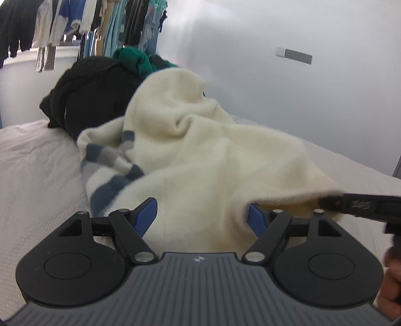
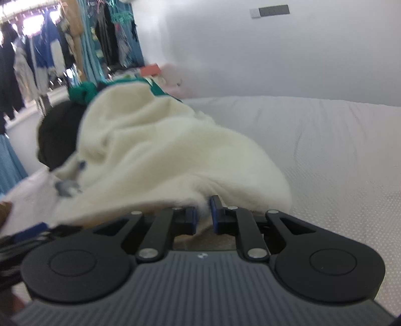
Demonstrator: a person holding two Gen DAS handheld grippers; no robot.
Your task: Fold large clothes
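Note:
A cream fleece garment (image 1: 200,155) with blue and grey stripes lies crumpled on the white bed (image 1: 32,175). My left gripper (image 1: 201,213) is open, its blue fingers either side of a fold of the garment's near edge. In the right wrist view the same cream garment (image 2: 155,155) fills the middle. My right gripper (image 2: 203,213) is shut on a pinch of its near edge. The right gripper's black body enters the left wrist view at the right edge (image 1: 363,205).
A black garment (image 1: 92,97) and a green one (image 1: 135,61) are piled behind the cream one. A rack of hanging clothes (image 1: 87,22) stands at the back left. A white wall (image 1: 300,87) runs behind the bed. Bare bed cover (image 2: 338,150) lies to the right.

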